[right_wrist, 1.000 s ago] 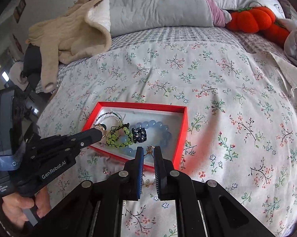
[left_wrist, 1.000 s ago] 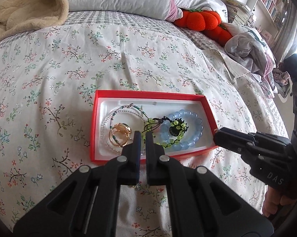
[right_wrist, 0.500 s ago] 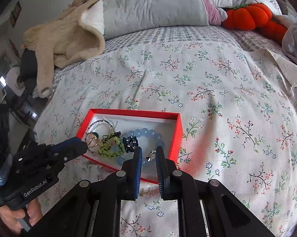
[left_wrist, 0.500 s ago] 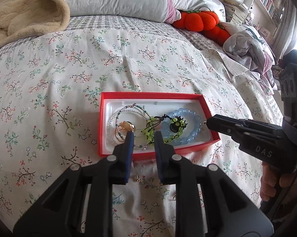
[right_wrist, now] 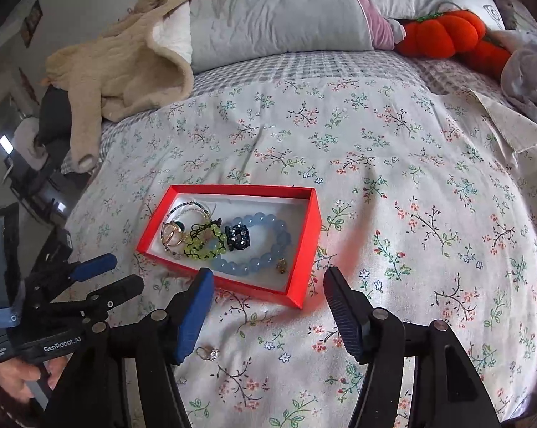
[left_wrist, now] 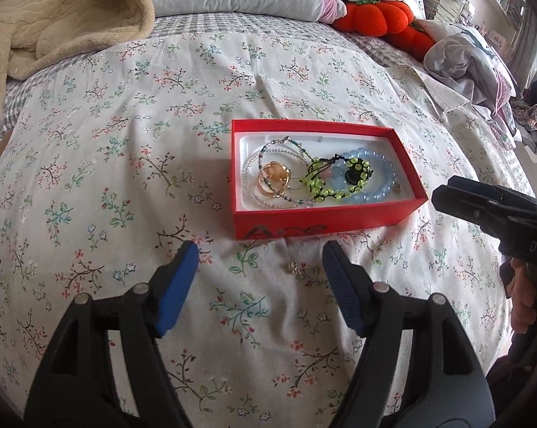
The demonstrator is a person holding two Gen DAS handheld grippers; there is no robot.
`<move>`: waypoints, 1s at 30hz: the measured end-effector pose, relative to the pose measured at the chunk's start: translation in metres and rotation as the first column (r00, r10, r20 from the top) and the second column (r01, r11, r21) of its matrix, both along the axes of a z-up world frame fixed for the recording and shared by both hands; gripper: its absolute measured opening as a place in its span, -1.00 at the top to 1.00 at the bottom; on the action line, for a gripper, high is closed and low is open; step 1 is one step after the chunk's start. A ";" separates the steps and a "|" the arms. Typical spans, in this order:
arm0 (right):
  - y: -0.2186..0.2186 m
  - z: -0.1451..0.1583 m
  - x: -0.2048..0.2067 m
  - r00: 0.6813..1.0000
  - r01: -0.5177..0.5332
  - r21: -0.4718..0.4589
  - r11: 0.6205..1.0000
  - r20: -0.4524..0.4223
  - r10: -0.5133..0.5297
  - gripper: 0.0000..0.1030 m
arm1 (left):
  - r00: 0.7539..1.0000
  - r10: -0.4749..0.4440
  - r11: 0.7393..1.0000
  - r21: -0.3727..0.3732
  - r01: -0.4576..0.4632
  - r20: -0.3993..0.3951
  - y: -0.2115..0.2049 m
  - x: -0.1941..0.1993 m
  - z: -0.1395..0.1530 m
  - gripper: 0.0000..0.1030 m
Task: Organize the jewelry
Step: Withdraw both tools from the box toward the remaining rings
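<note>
Red cardboard walls mark our target: the box [left_wrist: 325,215] sits on the floral bedspread [left_wrist: 126,135], already holding the blue bead bracelet [left_wrist: 375,192], the green beaded bracelet [left_wrist: 325,185], gold rings [left_wrist: 274,180] and a thin bead strand [left_wrist: 286,144]. One piece is not yet in: a small sparkly ring [left_wrist: 294,267] lies on the cloth just in front of the box, at about one o'clock from our left gripper [left_wrist: 259,264], between its spread blue pads [left_wrist: 177,285]. From the right camera the ring [right_wrist: 208,353] lies at seven o'clock of the right gripper [right_wrist: 266,292], close by its left pad.

To do this well, we would bring the left gripper straight down over the ring, press the tips lightly into the soft cloth, and close slowly so the ring does not skid or snag fabric. It looks like a stone-set ring, though it is too small for us to be sure.

Both grippers stand wide open, holding nothing and touching nothing.
</note>
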State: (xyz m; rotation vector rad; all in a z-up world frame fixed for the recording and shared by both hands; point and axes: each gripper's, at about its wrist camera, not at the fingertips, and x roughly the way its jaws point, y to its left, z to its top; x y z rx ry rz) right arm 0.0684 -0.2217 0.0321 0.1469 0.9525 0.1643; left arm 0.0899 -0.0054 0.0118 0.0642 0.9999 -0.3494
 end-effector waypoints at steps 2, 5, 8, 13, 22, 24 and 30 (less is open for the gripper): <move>0.007 -0.004 -0.010 1.000 -0.026 -0.025 0.999 -0.009 0.025 -0.26 | 1.000 0.008 1.000 0.029 -0.008 -0.022 0.004 -0.005 -0.006 -0.53; 0.016 -0.014 -0.021 0.998 -0.051 -0.054 0.997 -0.033 0.049 -0.31 | 0.998 0.018 0.999 0.041 -0.015 -0.055 0.013 -0.014 -0.014 -0.57; 0.022 -0.023 -0.030 0.996 -0.069 -0.063 0.996 -0.055 0.065 -0.34 | 0.996 0.037 0.998 0.046 -0.034 -0.085 0.022 -0.022 -0.021 -0.60; 0.025 -0.039 -0.042 0.993 -0.086 -0.071 0.994 -0.082 0.080 -0.36 | 0.993 0.058 0.996 0.069 -0.052 -0.098 0.030 -0.031 -0.028 -0.61; 0.048 -0.076 -0.045 0.977 -0.148 -0.108 0.983 -0.168 0.129 -0.36 | 0.989 0.029 0.995 0.101 -0.014 -0.147 0.029 -0.031 -0.041 -0.61; 0.054 -0.080 -0.044 0.977 -0.159 -0.136 0.978 -0.164 0.136 -0.36 | 0.988 0.017 0.995 0.097 -0.002 -0.155 0.027 -0.031 -0.040 -0.61; 0.063 -0.083 -0.039 0.980 -0.169 -0.159 0.973 -0.131 0.149 -0.36 | 0.987 0.001 0.997 0.075 0.011 -0.162 0.025 -0.030 -0.037 -0.61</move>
